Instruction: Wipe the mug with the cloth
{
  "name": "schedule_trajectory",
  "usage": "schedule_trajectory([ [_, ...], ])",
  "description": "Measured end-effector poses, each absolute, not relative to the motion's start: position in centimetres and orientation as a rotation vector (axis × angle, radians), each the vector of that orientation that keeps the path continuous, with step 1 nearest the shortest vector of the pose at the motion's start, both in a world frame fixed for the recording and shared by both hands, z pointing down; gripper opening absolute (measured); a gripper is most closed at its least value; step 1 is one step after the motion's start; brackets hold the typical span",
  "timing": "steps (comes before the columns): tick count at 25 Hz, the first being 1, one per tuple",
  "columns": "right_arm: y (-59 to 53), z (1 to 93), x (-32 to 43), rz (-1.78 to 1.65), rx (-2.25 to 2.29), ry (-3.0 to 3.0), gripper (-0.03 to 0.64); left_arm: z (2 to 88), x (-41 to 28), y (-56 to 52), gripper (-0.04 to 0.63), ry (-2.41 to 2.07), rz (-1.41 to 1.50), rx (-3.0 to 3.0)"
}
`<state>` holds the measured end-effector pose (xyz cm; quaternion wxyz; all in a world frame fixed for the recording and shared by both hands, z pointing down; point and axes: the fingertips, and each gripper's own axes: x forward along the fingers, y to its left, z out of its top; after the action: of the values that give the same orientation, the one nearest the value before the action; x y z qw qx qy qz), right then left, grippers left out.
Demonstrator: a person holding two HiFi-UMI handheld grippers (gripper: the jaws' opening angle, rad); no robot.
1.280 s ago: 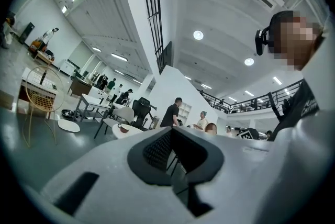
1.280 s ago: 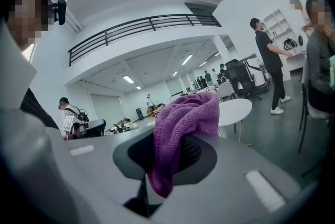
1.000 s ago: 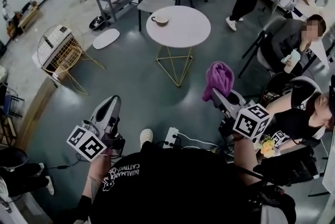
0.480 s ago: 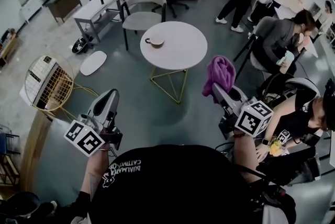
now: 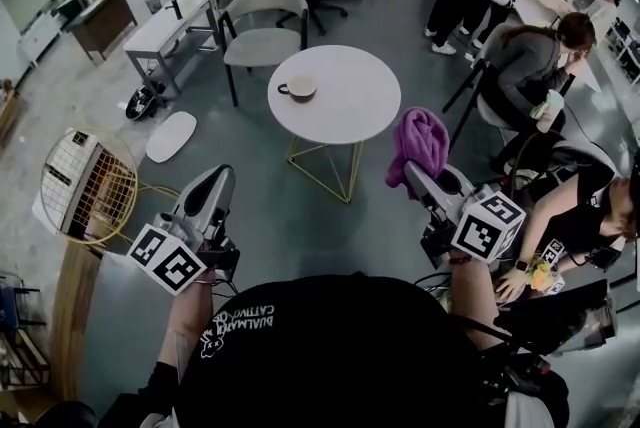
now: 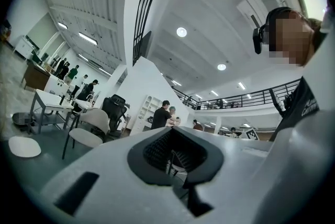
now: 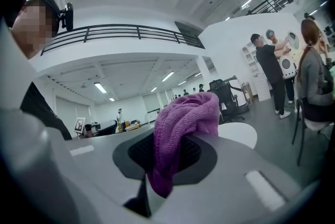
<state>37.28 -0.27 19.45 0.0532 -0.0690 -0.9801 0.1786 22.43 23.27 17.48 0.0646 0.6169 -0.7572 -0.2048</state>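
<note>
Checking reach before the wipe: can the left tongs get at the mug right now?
Probably not yet: the mug sits on the round table, well beyond the shut left tongs. Only open floor lies between.

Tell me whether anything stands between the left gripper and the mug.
Nothing visible does. In the head view only bare floor lies between the shut, empty left gripper and the round table, and the mug stands alone on its top. The right gripper holds the purple cloth.

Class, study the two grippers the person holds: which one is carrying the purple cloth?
The right gripper: its jaws are shut on the purple cloth, which bunches above them. The left gripper is shut and empty.
</note>
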Motion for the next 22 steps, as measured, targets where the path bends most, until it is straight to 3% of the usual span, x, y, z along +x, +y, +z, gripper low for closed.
schedule_trajectory([
  [22, -1.4, 21.0, 29.3, 0.576, -0.273, -2.938, 0.061, 19.4, 15.9, 21.9, 0.002, -2.298, -0.629, 1.782],
])
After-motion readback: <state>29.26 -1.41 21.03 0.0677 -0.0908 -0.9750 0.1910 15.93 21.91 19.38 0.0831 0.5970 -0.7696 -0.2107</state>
